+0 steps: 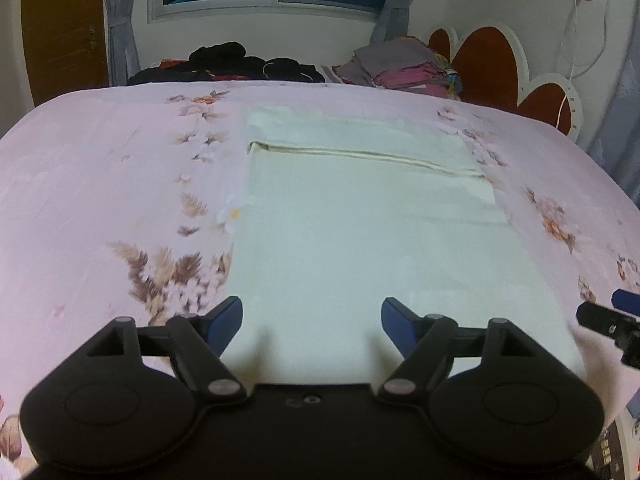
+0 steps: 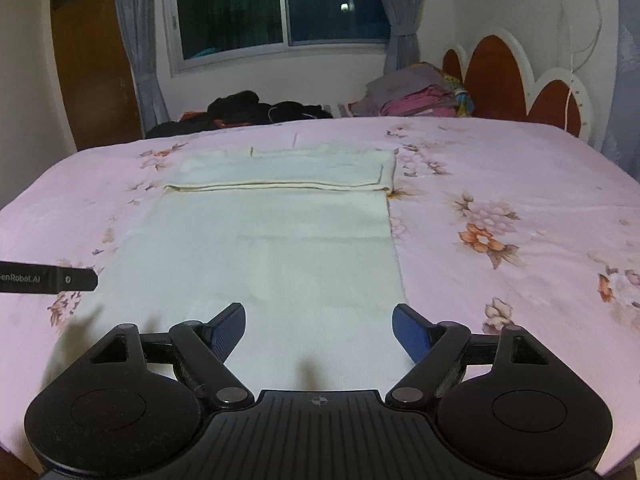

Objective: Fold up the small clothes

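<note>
Fold is looking partly done: the pale cream cloth [image 1: 360, 248] is lying flat on the pink floral bedsheet [image 1: 100, 184], with its far end already turned back over itself, so a hemmed edge is running across the cloth about a third of the way down from the far side and a doubled band is sitting beyond it. The near, single-layer stretch is still lying open and reaching toward both cameras, so by my read at least one more fold is remaining, probably bringing the near edge up or halving it sideways; no stacking done yet. The left gripper [image 1: 312, 322] is hanging released, jaws spread wide, nothing between them, hovering over the near left part of the cloth; whether it is touching the fabric, cannot tell. The right gripper [image 2: 319, 326] is likewise spread open and empty, sitting over the near right part, its right finger just about above the cloth's right edge. Each gripper is peeking into the other's view at the frame side. Cloth is looking thin, plain, fairly smooth, rectangular, faint crease line crossing the middle, stitched hem showing on the folded band, corners roughly squared. Far side of the bed: a dark clothes heap [image 2: 256, 110] and a folded stack of grey and pink items [image 2: 412, 98] are sitting well apart from the cloth, near the red headboard [image 2: 496, 80].
</note>
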